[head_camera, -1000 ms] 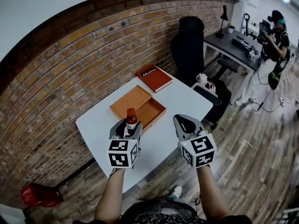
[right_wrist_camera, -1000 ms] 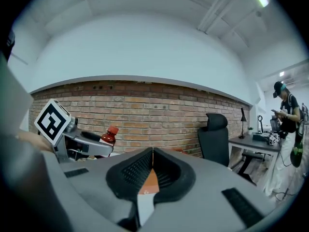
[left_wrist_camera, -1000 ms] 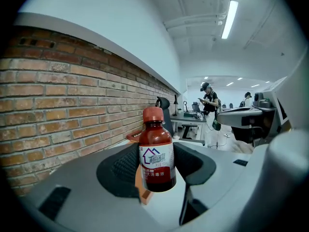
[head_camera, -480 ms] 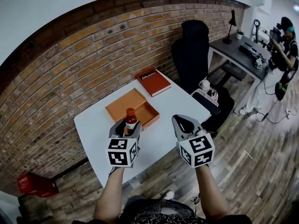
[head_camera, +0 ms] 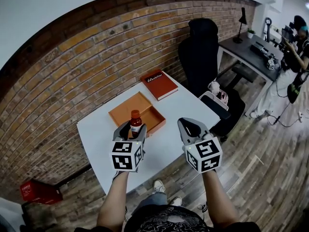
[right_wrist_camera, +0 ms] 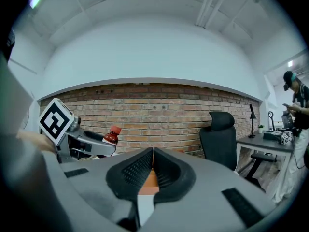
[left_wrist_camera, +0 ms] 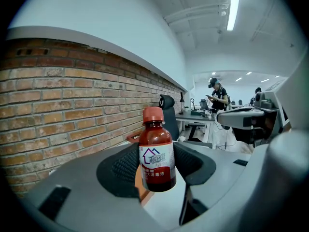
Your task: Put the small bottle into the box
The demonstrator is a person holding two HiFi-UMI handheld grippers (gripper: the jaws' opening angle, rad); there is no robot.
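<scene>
Red-capped, dark-red small bottle (head_camera: 136, 121) clamped upright between the pads of the left gripper (head_camera: 132, 129), over the near part of the white surface (head_camera: 96, 129) and just short of the open orange box (head_camera: 126, 111); lower body hidden from the head view behind jaws and marker cube, label print too small to read. Right gripper (head_camera: 190, 125) alongside, apart from the bottle, pressed fully together on nothing, with only a sliver of orange and white showing below the seam. Beyond the box, red book (head_camera: 159, 81) near the far edge, title blurred.
</scene>
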